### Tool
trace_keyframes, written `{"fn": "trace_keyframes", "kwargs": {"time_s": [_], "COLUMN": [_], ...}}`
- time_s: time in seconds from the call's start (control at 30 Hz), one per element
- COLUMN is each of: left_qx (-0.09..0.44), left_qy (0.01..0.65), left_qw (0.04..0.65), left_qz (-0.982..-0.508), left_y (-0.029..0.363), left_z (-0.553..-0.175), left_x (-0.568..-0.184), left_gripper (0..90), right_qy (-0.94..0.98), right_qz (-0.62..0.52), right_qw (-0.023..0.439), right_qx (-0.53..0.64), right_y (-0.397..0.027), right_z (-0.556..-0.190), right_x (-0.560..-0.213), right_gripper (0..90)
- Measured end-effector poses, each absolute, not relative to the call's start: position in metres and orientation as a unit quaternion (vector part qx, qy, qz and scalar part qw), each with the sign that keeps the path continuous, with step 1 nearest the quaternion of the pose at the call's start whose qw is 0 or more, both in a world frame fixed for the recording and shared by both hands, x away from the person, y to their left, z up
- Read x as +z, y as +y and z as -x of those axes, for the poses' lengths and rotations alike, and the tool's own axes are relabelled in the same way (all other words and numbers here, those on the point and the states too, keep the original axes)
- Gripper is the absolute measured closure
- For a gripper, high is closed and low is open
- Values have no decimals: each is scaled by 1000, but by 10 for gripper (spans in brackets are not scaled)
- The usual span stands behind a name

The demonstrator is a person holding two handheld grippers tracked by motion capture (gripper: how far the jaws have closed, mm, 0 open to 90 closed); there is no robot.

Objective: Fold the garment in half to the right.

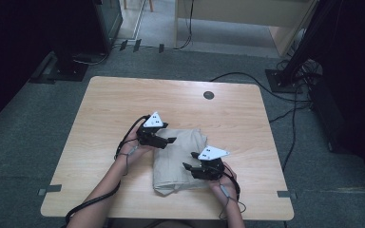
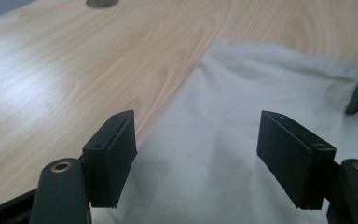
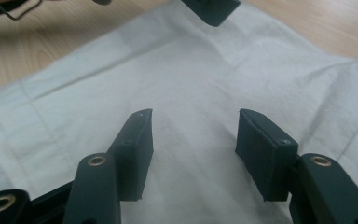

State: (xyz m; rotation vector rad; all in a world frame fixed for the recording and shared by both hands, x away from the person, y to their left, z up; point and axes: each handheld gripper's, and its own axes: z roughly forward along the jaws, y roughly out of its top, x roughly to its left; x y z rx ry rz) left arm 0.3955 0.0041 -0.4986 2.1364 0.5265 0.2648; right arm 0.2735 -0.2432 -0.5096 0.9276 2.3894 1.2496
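Both tools, left tool (image 1: 170, 140) and right tool (image 1: 188, 167), hover spread and empty over the folded beige cloth (image 1: 180, 159) near the surface's (image 1: 109, 109) near edge, seemingly between folds; next, pinch an edge.

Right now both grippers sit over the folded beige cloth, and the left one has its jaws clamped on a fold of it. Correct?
Not quite. The left gripper has its jaws open, with nothing pinched between them; the left gripper view shows the folded beige cloth lying flat below the gap. The rest holds: in the high view both it and the right gripper sit over the cloth on the wooden table.
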Motion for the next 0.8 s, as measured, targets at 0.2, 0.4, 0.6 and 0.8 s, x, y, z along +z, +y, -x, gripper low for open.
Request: {"fn": "trace_keyframes", "kwargs": {"time_s": [0.2,0.4,0.6,0.8], "left_qx": [102,117,120,110], "left_qy": [231,237,245,257], "left_qw": [425,421,438,458], "left_qz": [-869,-868,-856,-844], "left_y": [6,9,16,23], "left_z": [-401,-395,-385,-379], "left_x": [-514,-510,-505,-507], "left_gripper": [285,285,262,262], "right_qy": [835,851,850,861], "right_qz": [-336,-324,-315,-293], "right_qw": [150,130,128,123], "right_qx": [410,393,403,398], "right_y": [-245,-246,-247,-246], "right_z": [-278,-278,-284,-295], "right_x": [-515,-515,-506,-507], "right_gripper": [445,437,391,372]}}
